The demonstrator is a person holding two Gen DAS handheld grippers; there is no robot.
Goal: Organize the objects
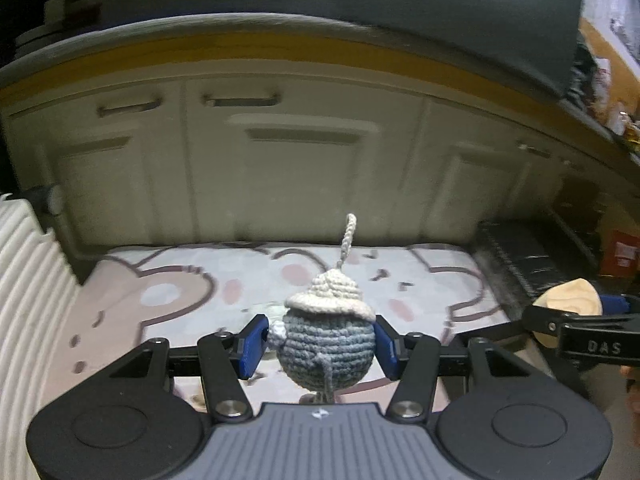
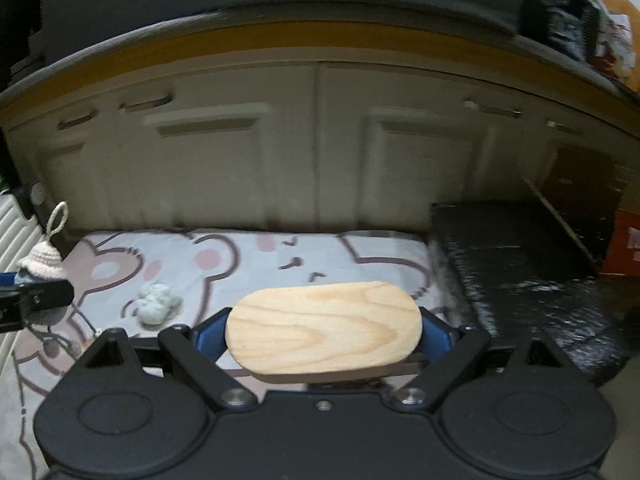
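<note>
We carry two items clear of the mat: left gripper (image 1: 322, 342) pinching crocheted doll (image 1: 326, 332), right gripper (image 2: 324, 334) clamping wooden oval block (image 2: 323, 326) endwise.

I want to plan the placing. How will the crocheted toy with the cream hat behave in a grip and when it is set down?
The crocheted toy is yarn, so probably light and squashy; the left hand-held gripper pads press its sides. Its body is round, so it may roll or tip. Its loop looks floppy.
</note>
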